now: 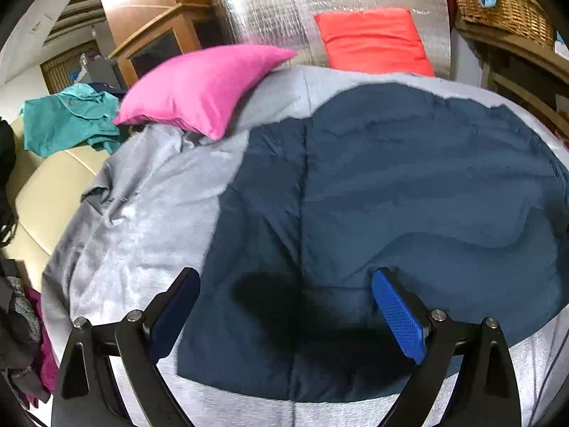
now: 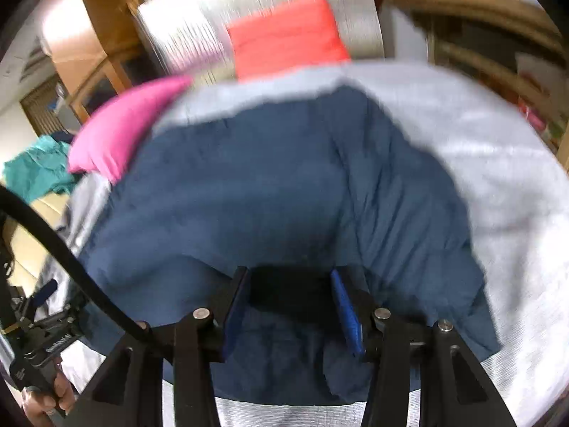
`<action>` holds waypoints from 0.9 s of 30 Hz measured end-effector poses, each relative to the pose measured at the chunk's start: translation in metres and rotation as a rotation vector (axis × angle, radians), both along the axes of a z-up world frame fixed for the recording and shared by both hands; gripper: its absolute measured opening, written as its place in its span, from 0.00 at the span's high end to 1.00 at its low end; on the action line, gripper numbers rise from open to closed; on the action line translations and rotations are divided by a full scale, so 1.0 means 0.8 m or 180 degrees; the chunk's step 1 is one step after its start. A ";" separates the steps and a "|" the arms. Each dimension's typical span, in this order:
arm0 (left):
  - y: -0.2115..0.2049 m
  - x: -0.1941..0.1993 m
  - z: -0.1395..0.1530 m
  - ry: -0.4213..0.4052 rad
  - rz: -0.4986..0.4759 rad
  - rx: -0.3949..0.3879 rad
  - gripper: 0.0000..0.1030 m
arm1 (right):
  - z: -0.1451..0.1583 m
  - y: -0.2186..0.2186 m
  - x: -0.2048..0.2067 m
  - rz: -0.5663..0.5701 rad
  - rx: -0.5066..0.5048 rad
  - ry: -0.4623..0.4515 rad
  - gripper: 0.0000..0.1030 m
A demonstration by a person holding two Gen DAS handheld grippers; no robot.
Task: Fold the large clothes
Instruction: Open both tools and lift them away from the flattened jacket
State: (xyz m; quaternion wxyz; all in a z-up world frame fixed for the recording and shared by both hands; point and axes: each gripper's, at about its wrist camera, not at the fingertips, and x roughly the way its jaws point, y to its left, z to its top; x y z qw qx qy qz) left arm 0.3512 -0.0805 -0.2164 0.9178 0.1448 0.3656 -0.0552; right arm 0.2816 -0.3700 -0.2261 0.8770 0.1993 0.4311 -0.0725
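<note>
A large dark navy garment lies spread on a grey bed cover. My left gripper hovers over the garment's near part, jaws wide apart and empty. In the right wrist view the navy garment fills the middle, its right side bunched in folds. My right gripper is partly open just above the garment's near part, with dark cloth showing between its blue pads; the view is blurred and I cannot tell if it touches the cloth. The left gripper and the hand holding it show at the lower left.
A pink pillow and a red pillow lie at the bed's far end against a silver panel. A teal garment lies on a cream seat at left. A wicker basket sits on shelves at right.
</note>
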 end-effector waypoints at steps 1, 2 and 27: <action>-0.002 0.004 -0.006 0.0059 0.0010 0.0020 0.05 | 0.001 0.000 0.000 -0.0010 -0.0008 -0.0003 0.50; -0.004 0.007 -0.010 0.0094 0.0027 0.0019 0.05 | 0.003 0.001 0.000 -0.0003 -0.0021 -0.0008 0.50; 0.070 -0.241 0.228 -0.1279 0.0336 -0.0590 0.05 | 0.246 0.059 -0.234 -0.0102 -0.0928 -0.1262 0.13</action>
